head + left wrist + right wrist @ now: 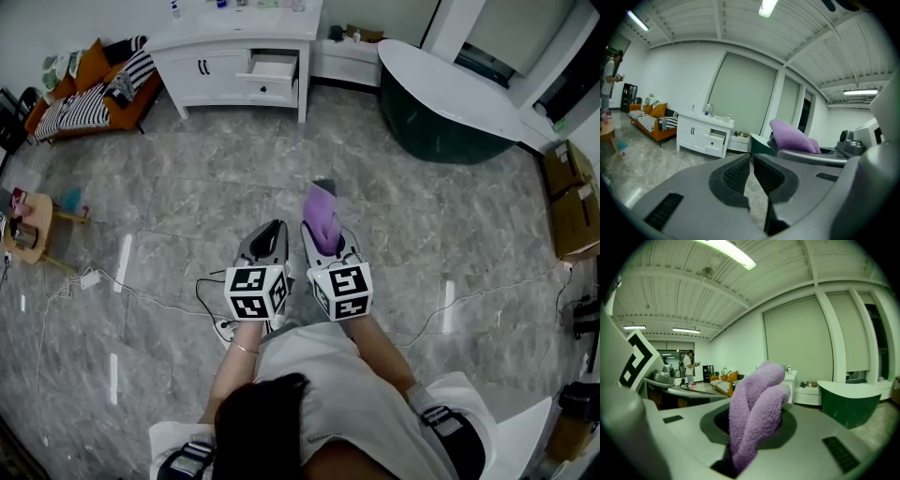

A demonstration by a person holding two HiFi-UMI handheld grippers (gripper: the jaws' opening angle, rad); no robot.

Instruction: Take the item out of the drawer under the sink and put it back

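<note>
Right gripper [754, 427]: clamped on the purple towel [759, 390], carrying it.
Left gripper [752, 158]: jaws together, empty.
Drawer [272, 67]: open, likely for the towel's return.

Purple towel [754, 413] clamped in right tool [757, 427]

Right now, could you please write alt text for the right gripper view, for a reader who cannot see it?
The right gripper is clamped on a folded purple towel that sticks up between its jaws. Behind, a dark green tub stands at right, an orange sofa and a person at left.
</note>
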